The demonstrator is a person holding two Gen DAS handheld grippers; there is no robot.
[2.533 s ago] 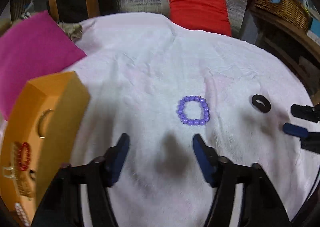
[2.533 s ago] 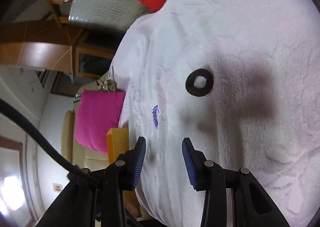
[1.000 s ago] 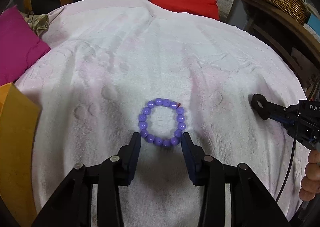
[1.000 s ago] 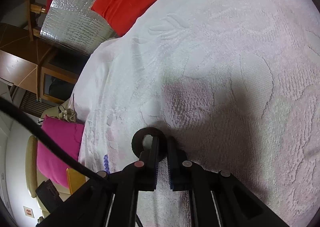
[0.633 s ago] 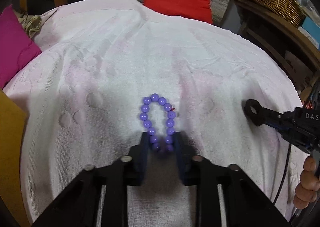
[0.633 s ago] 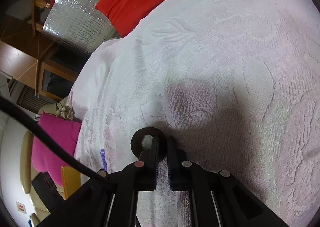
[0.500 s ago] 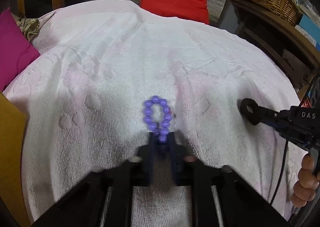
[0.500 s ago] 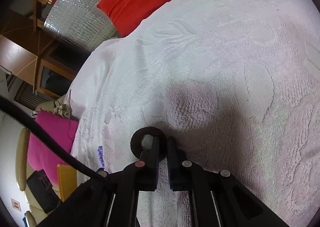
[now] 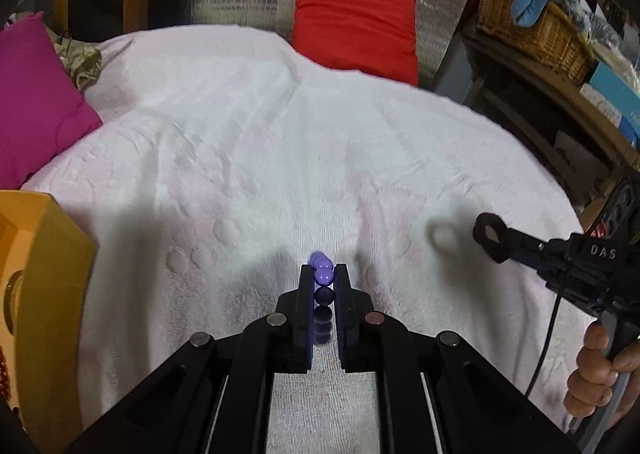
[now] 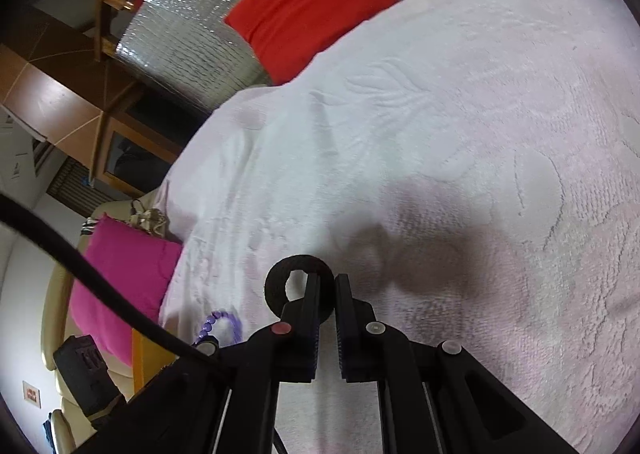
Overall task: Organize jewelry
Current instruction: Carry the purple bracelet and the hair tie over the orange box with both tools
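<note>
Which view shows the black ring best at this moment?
The right wrist view: the black ring sits large and close, its hole open to view, pinched in the right claw. The left wrist view shows the ring smaller, near the right edge, lifted off the white towel.

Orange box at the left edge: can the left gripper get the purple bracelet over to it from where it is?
Probably yes. The left gripper is shut on the purple bead bracelet, and only bare white blanket lies between it and the orange box. The box's opening is mostly out of frame, so the drop spot is unclear.
</note>
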